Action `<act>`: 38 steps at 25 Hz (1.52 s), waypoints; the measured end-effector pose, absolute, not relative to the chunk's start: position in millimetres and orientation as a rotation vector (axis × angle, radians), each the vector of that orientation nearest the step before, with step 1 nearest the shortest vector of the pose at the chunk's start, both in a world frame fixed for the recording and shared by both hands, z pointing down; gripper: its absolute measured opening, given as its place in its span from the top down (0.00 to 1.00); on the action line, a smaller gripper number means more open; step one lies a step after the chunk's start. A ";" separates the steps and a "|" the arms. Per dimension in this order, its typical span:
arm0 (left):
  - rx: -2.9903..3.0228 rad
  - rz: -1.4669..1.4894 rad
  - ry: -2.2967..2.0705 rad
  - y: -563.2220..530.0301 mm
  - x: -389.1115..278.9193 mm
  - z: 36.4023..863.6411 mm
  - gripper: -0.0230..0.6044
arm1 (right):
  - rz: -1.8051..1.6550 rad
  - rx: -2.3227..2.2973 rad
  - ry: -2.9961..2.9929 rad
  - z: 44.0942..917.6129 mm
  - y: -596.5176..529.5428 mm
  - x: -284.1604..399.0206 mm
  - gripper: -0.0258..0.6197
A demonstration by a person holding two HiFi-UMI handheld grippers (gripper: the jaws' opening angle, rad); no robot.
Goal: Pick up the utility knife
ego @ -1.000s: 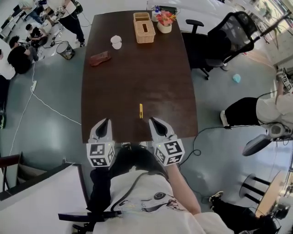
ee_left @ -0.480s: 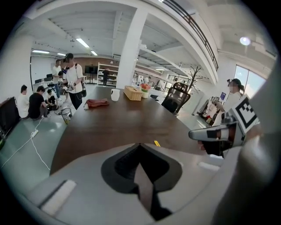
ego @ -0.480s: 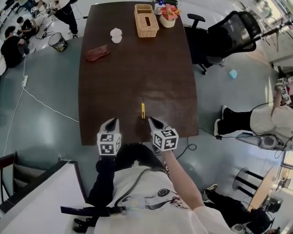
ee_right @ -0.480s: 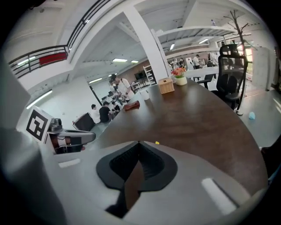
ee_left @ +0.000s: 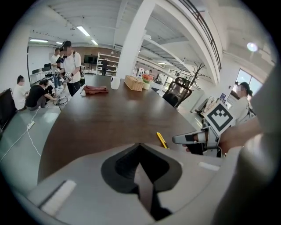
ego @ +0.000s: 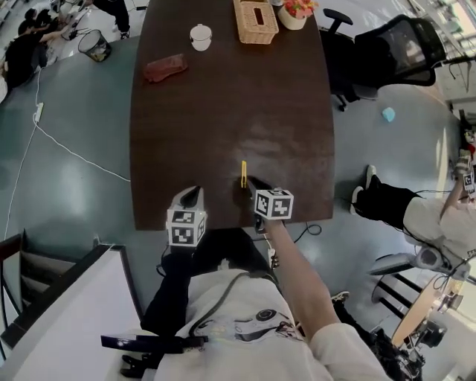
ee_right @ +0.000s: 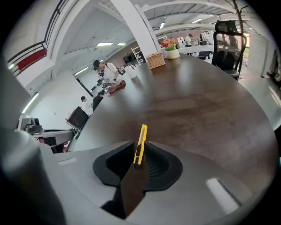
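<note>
Nearest the viewer, the left gripper [ego: 191, 196] hung over the near edge of the dark table [ego: 223, 111] with its jaws drawn together on nothing, as in the two preceding views. Just beside it, the right gripper [ego: 253, 185] had advanced. A second before, it sat level with the left one, with the utility knife [ee_right: 140, 144] lying well ahead of it. Half a second before, that gap had roughly halved. Now the near end of the yellow knife stood between the jaws. In the right gripper view the jaws were narrowed to the width of the handle, a pad against each flank, so the grasp appeared made. The knife seemed not to have shifted on the table and pointed away from the person, its far end apparently resting on the wood. Judged from this, reach and closure were complete and only the lift remained. Farther along lay a reddish cloth [ego: 165, 67], then a white cup [ego: 201, 35]. At the far end stood a wicker basket [ego: 255, 13] and a flower pot [ego: 299, 9].
</note>
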State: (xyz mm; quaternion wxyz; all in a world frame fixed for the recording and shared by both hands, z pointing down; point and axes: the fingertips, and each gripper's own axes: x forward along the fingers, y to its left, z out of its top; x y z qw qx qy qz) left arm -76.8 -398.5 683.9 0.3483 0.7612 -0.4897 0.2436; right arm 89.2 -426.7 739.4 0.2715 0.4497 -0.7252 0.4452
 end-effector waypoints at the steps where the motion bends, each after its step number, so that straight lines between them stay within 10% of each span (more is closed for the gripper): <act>1: 1.960 0.639 -1.264 -400.1 -76.4 688.1 0.97 | 1.205 1.209 -1.938 742.9 -427.4 89.8 0.85; 38: 1.949 0.597 -1.234 -402.6 -86.8 681.7 0.97 | 0.703 1.268 -1.956 695.2 -415.0 59.8 0.88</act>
